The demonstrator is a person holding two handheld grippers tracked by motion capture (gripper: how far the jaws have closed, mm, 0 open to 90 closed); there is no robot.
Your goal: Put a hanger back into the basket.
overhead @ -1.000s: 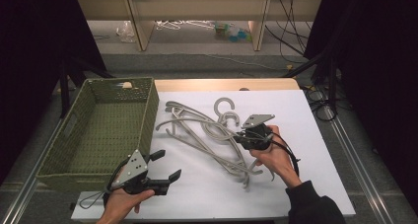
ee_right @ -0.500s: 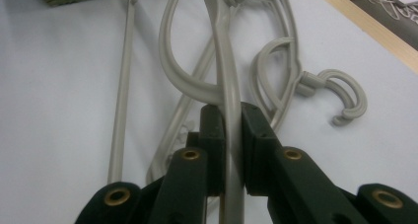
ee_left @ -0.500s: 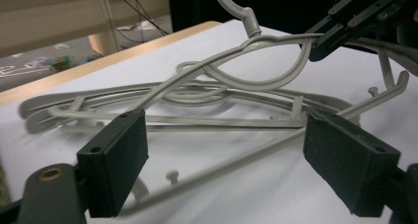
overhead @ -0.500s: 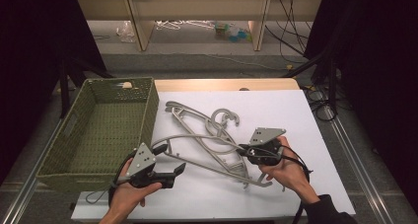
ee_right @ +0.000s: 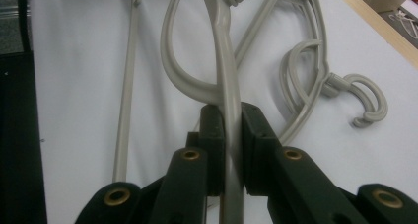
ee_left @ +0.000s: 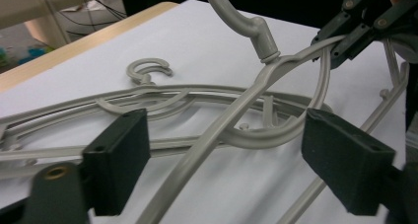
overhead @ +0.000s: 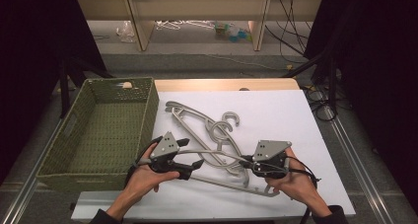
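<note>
Grey hanger (overhead: 217, 157) clamped in right claw (overhead: 248, 163); left claw (overhead: 190, 160) gapes astride it.

Hanger, held (overhead: 217, 155): grey moulded plastic, thin curved arm and round hook on a ribbed neck. Raised off the white counter (overhead: 276, 110), tilted, one arm pinched in the right tool (ee_right: 228, 130), the other arm passing between the spread pads of the left tool (ee_left: 217, 155), untouched by them.

Hangers, loose (overhead: 197, 120): same grey plastic, overlapping in a flat heap on the counter beneath the held one, hooks (overhead: 227, 120) pointing to the far edge.
</note>
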